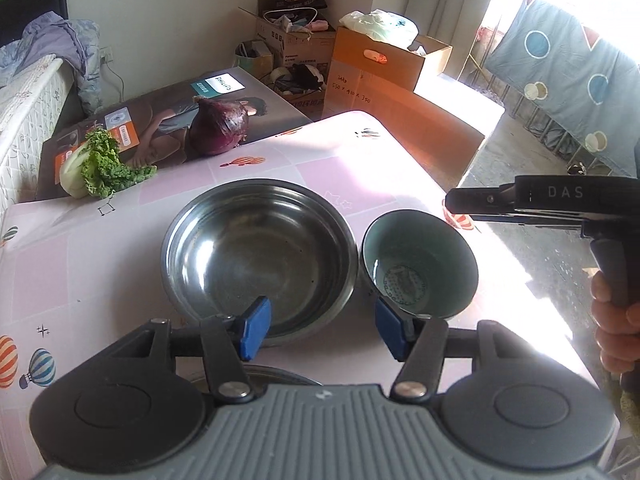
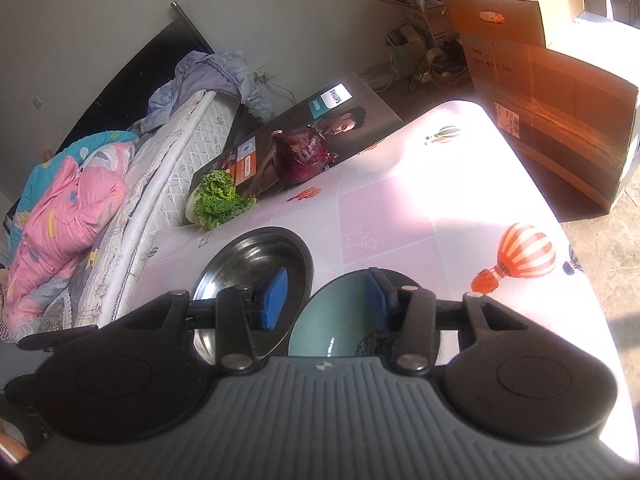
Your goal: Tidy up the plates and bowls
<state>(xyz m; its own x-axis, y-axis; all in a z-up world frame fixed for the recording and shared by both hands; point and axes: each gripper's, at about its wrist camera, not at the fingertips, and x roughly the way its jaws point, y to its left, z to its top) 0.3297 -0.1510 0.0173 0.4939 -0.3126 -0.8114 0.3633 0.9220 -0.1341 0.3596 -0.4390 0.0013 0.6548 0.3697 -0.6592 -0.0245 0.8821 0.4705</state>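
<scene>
The steel bowl [image 1: 259,252] and the green ceramic bowl [image 1: 420,264] sit side by side on the bench [image 1: 120,248], rims nearly touching, just ahead of the left gripper [image 1: 320,326], whose jaws are spread with nothing between them. The steel bowl lies ahead of its left pad, the ceramic bowl ahead of its right pad. The steel one is probably light, stiff and slick, so a pinch over the thin rim should serve; the ceramic one looks heavier and breakable, best taken by its rim wall and set down softly.

The right gripper [image 2: 326,300] also has its jaws apart and empty, hanging over the gap between the bowls. Only the left wrist view shows both bowls whole, the pattern inside the ceramic one, another metal rim [image 1: 256,376] beneath the jaws and the person's hand [image 1: 618,320]; the right wrist view alone shows the bed [image 2: 120,200]
</scene>
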